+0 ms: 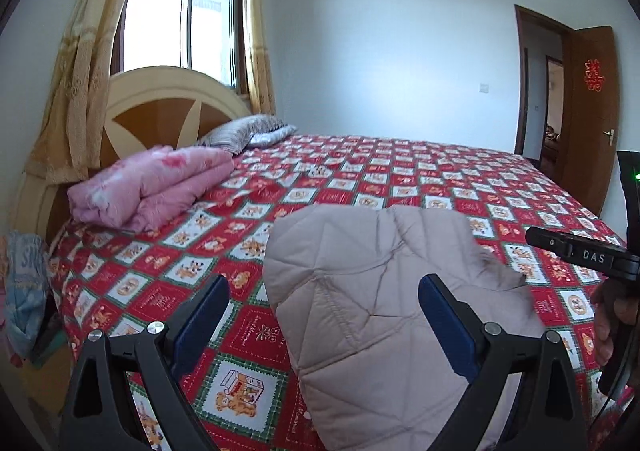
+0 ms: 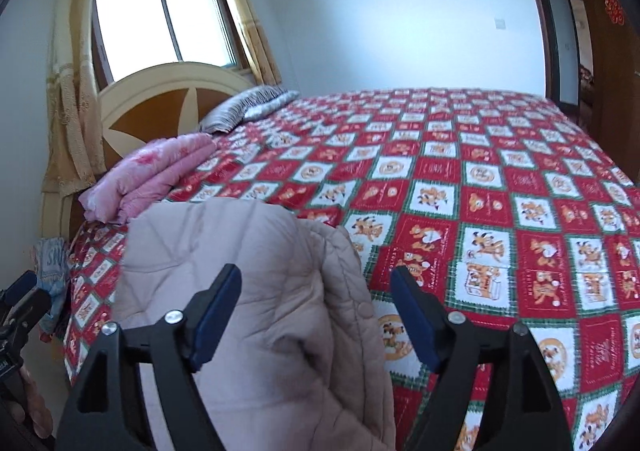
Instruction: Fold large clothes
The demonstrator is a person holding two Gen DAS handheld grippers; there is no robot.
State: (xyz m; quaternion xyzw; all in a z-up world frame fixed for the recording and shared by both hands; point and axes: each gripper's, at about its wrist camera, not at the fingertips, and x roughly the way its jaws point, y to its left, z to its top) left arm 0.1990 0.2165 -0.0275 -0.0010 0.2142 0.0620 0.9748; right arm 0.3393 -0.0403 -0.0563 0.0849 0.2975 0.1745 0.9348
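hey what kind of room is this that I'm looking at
A home bedroom, most likely: a large bed with a rounded headboard, pillows and a folded pink quilt, plus a curtained window.

Pale beige quilted jacket, folded over, rumpled, on red patterned bedspread

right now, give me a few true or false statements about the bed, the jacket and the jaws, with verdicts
1. The quilted beige jacket lies on the red checked bedspread. True.
2. The left gripper is clamped on the jacket. False: its jaws stand wide open, gripping nothing.
3. A folded pink blanket sits near the headboard. True.
4. The right gripper is shut. False: its jaws are open, with the jacket's edge between them.
5. The door is closed. False: it stands open.
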